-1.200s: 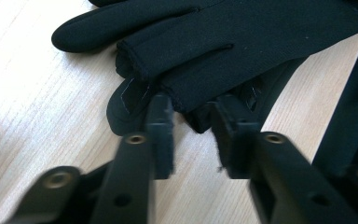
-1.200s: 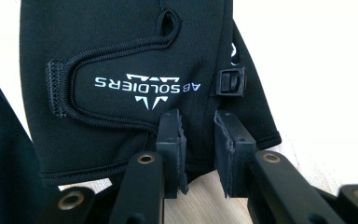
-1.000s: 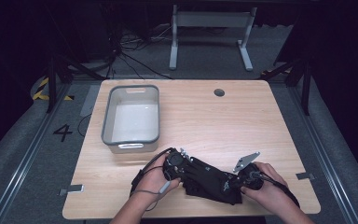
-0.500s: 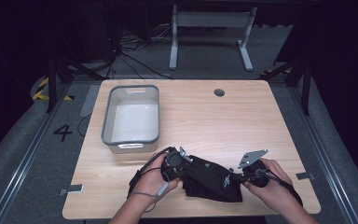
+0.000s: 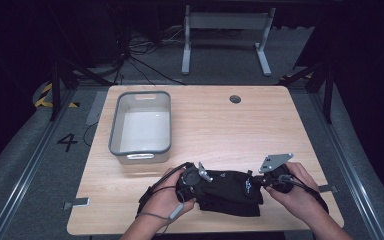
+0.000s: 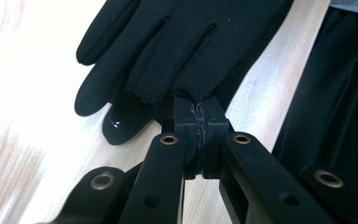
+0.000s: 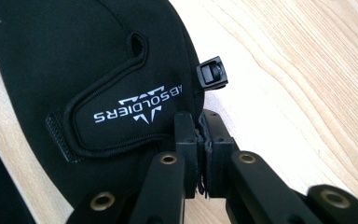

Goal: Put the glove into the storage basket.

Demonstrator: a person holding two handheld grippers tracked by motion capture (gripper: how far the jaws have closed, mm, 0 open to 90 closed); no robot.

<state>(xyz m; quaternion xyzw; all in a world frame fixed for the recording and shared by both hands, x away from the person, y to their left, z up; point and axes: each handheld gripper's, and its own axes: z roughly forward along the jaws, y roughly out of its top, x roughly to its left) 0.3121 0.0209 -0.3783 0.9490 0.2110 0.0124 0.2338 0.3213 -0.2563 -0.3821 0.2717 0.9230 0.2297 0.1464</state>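
While both of my grippers are working at the near edge of the wooden table [image 5: 280, 120], I am reading the scene from the left across. Farthest left on the table, a grey plastic bin [image 5: 115, 131] is sitting well apart from my hands. Nearer to me, my left hand [image 5: 167, 200] is carrying the left gripper [image 5: 203, 174], and it is biting the left end of a black glove [image 5: 227, 187] that is lying across the near edge of the tabletop, between the two grippers. In the left gripper view the left gripper [image 6: 199, 122] is showing its jaws pressed together with a thin hem of the glove [image 6: 186, 46] pinched between the pads; the glove's fingers are pointing away from the camera and resting on the pale wood, and a second fold of black fabric [image 6: 340, 102] is lying just beside it on the right. Moving right, the right gripper [image 5: 260, 184] is sitting in my right hand [image 5: 292, 190], with its grey three-cornered plate [image 5: 275, 161] tilting up above it. In the right gripper view the right gripper [image 7: 203, 135] is clamping the edge of the glove's cuff [image 7: 98, 84], jaws closed down on a sliver of fabric, having just been closing. White lettering [image 7: 137, 108] on the wrist strap is appearing upside down there, and a small black clip [image 7: 212, 72] is sticking out from the cuff over the bare wood.
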